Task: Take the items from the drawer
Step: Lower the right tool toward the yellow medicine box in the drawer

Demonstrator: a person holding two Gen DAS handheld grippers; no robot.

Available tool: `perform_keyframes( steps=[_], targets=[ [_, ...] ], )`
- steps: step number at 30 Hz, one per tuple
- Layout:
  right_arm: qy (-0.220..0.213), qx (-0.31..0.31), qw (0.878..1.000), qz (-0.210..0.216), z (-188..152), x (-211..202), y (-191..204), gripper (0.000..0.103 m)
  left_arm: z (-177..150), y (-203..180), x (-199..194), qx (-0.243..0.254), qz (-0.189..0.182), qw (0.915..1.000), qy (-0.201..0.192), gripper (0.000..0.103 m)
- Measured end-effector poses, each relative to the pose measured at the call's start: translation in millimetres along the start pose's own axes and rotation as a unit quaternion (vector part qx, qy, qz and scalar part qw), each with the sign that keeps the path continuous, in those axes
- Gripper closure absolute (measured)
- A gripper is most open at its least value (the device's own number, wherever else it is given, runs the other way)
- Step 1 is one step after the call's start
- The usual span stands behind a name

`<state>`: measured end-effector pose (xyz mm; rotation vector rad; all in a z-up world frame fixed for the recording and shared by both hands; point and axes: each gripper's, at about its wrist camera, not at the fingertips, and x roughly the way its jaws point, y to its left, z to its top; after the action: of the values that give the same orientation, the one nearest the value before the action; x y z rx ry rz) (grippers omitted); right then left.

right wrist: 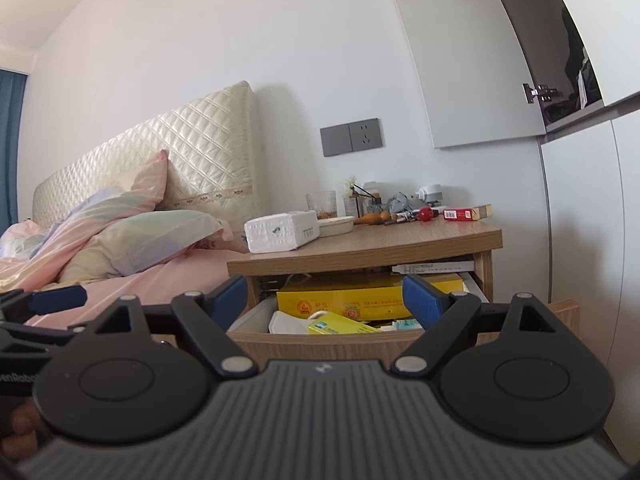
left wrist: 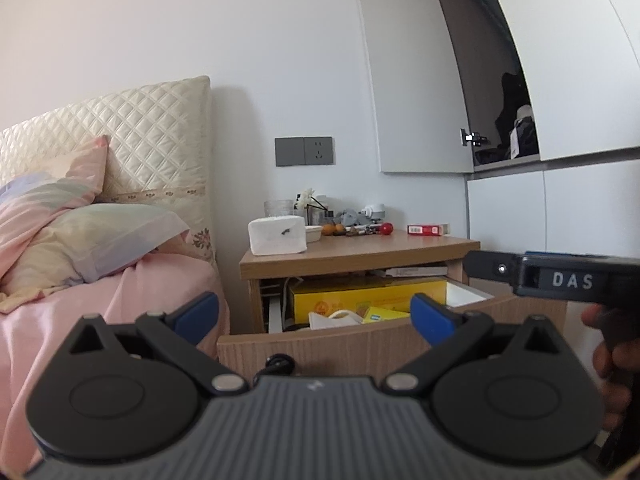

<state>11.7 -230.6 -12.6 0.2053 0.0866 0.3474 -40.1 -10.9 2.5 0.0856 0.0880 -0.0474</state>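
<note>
Ahead of both tools, the drawer (right wrist: 320,342) of the nightstand (right wrist: 372,248) stands pulled out. The left hand-held gripper (left wrist: 314,312) and right hand-held gripper (right wrist: 325,300) each have their blue fingers spread wide, holding nothing. Beyond their tips inside lie a large yellow box (right wrist: 360,300), a small yellow box (right wrist: 340,326) and white packaging (right wrist: 288,324).

A white wall (left wrist: 240,40) is shown behind a bed with a quilted cream headboard (left wrist: 152,140) and pink bedding (left wrist: 120,292). A grey socket panel (left wrist: 304,151) is mounted beside white wardrobe doors (left wrist: 416,100); a blue curtain (right wrist: 10,140) is seen at far left.
</note>
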Motion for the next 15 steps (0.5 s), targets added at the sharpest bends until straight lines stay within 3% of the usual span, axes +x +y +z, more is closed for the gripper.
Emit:
perform_keyframes(
  steps=[4, 5, 6, 15],
  targets=[
    [0.009, 0.012, 1.000, 0.006, 3, 1, -5, 0.012, 1, 4, -1, -0.009, -0.002, 1.0000, -0.001, 0.000],
    [0.010, 0.010, 1.000, 0.004, 4, 1, -4, 0.002, 1, 4, -1, -0.010, -0.004, 0.9999, -0.001, 0.000],
    [0.015, 0.007, 1.000, 0.007, 8, 4, -5, 0.000, 0, 4, -1, -0.010, -0.006, 0.9999, 0.000, 0.000],
    [0.103, -0.016, 0.992, 0.076, 62, 46, -26, 0.000, -1, 4, 0, -0.015, -0.014, 0.9998, 0.008, 0.000]
  ],
)
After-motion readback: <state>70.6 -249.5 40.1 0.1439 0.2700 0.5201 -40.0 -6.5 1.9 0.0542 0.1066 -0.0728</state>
